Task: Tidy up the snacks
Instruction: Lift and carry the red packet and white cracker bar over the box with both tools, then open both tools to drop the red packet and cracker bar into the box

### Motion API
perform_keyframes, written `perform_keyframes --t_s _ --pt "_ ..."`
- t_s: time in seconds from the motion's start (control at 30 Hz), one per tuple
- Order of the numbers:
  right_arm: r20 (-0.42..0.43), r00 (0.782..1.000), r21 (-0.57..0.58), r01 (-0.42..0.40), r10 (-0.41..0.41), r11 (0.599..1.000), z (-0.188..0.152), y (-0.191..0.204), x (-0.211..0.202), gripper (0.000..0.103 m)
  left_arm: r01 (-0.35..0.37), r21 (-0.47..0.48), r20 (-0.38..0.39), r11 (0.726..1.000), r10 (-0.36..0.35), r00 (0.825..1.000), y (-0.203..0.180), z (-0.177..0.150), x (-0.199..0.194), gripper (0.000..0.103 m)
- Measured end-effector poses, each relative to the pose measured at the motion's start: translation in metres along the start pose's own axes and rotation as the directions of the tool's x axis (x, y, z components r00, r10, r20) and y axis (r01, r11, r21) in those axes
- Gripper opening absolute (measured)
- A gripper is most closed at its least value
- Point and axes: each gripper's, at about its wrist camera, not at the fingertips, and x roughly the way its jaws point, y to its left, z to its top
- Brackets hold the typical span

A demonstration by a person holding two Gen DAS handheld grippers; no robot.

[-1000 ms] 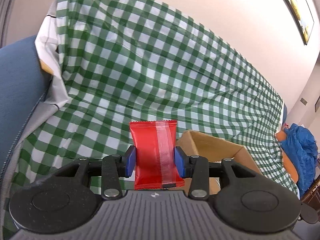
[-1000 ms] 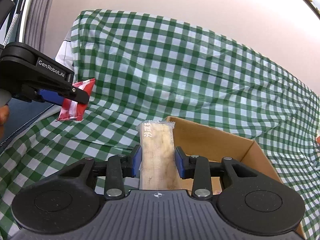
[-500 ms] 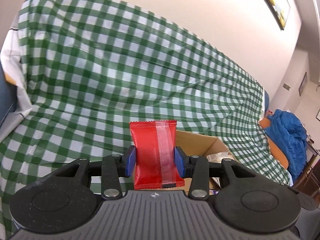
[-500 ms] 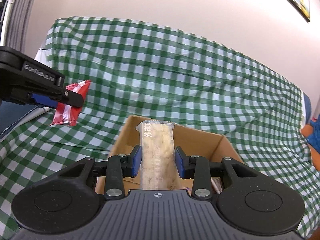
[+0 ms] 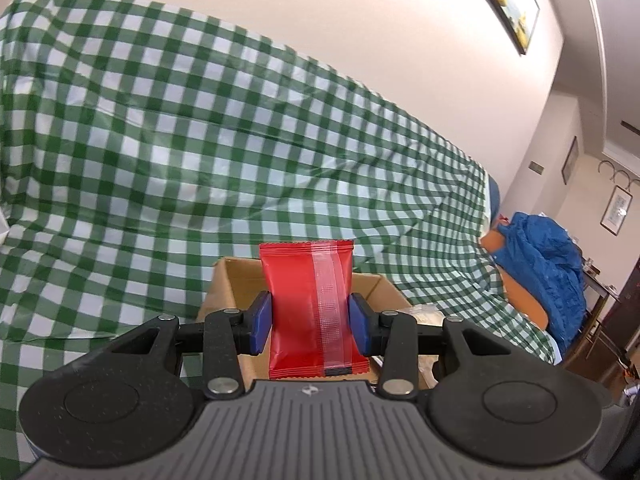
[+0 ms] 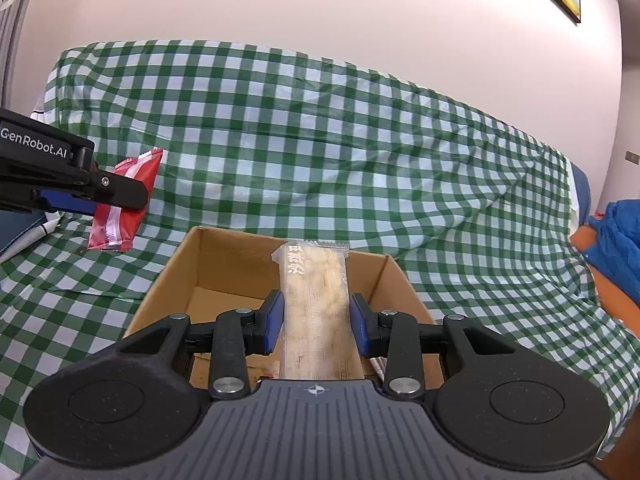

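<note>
My left gripper [image 5: 308, 322] is shut on a red snack packet [image 5: 306, 280], held upright in front of the open cardboard box [image 5: 232, 280]. In the right wrist view the left gripper [image 6: 100, 196] holds the red packet [image 6: 132, 184] to the left of the box [image 6: 168, 276], above the cloth. My right gripper [image 6: 316, 328] is shut on a long clear packet of pale biscuit [image 6: 316, 300], held over the box opening. A few wrapped snacks lie on the box floor, mostly hidden by the gripper.
A green and white checked cloth [image 6: 320, 140] covers the sofa under and behind the box. A blue bundle on an orange cushion [image 5: 548, 256] lies at the far right. The wall [image 6: 320, 4] stands behind.
Both grippers have moved right and toward the box with their packets. The box now fills more of both views, and the right packet is over its opening.
</note>
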Motion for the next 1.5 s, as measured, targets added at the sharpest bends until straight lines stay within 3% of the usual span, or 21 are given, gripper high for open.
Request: perform_keyframes --t_s 0.37,0.4,0.43,0.6,0.77,0.8,0.83,0.87,0.9,0.93,0.97,1.13,1.23,1.37,1.5 --pt "0.002 0.999 0.027 0.041 -0.041 0.999 -0.001 -0.013 0.003 0.036 0.045 0.052 0.017 0.998 -0.046 0.999 -0.013 -0.003 0.000 0.045" --pt "0.003 0.999 0.027 0.041 -0.041 0.999 -0.001 -0.013 0.004 0.034 0.048 0.053 0.018 0.997 -0.049 0.999 -0.013 -0.004 -0.001 0.045" --pt "0.004 0.999 0.024 0.042 -0.042 0.999 -0.001 -0.013 0.004 0.020 0.052 0.056 0.019 0.997 -0.053 0.998 -0.014 -0.004 -0.001 0.045" --pt "0.004 0.999 0.024 0.047 -0.048 0.999 0.000 -0.011 0.005 0.018 0.073 0.080 0.017 0.994 -0.075 0.997 -0.021 -0.006 -0.002 0.045" --pt "-0.006 0.998 0.032 0.061 -0.061 0.998 0.000 -0.014 0.006 0.017 0.142 0.095 -0.007 0.985 -0.142 0.990 -0.031 -0.009 -0.001 0.046" --pt "-0.011 0.998 0.036 0.066 -0.066 0.997 -0.001 -0.015 0.007 0.017 0.175 0.096 -0.023 0.980 -0.174 0.984 -0.034 -0.011 0.000 0.051" --pt "-0.013 0.997 0.042 0.077 -0.076 0.996 -0.001 -0.016 0.007 0.019 0.206 0.095 -0.039 0.974 -0.204 0.978 -0.036 -0.012 0.001 0.057" --pt "-0.016 0.995 0.044 0.095 -0.094 0.995 -0.002 -0.016 0.008 0.030 0.231 0.094 -0.048 0.968 -0.227 0.973 -0.039 -0.013 0.001 0.071" --pt "-0.016 0.994 0.046 0.112 -0.111 0.993 -0.003 -0.016 0.007 0.042 0.244 0.101 -0.048 0.965 -0.240 0.970 -0.042 -0.014 0.000 0.078" --pt "-0.014 0.990 0.057 0.139 -0.139 0.989 -0.003 -0.018 0.007 0.065 0.247 0.111 -0.046 0.963 -0.243 0.969 -0.044 -0.015 0.000 0.078" --pt "-0.010 0.987 0.071 0.162 -0.162 0.984 -0.002 -0.020 0.006 0.082 0.245 0.119 -0.047 0.962 -0.241 0.969 -0.046 -0.015 0.000 0.078" --pt "-0.019 0.977 0.129 0.214 -0.214 0.968 -0.003 -0.032 0.005 0.091 0.210 0.110 -0.046 0.972 -0.206 0.977 -0.041 -0.016 -0.002 0.078" --pt "-0.038 0.976 0.145 0.217 -0.213 0.965 -0.006 -0.036 0.005 0.095 0.177 0.129 -0.045 0.976 -0.172 0.984 -0.042 -0.019 -0.007 0.084" --pt "-0.071 0.988 0.176 0.149 -0.138 0.973 -0.008 -0.039 0.002 0.102 0.083 0.164 -0.048 0.983 -0.076 0.996 -0.045 -0.027 -0.014 0.087" --pt "-0.101 0.992 0.171 0.089 -0.073 0.981 -0.011 -0.041 -0.015 0.102 -0.011 0.164 -0.127 0.986 0.032 0.991 -0.049 -0.041 -0.020 0.088"
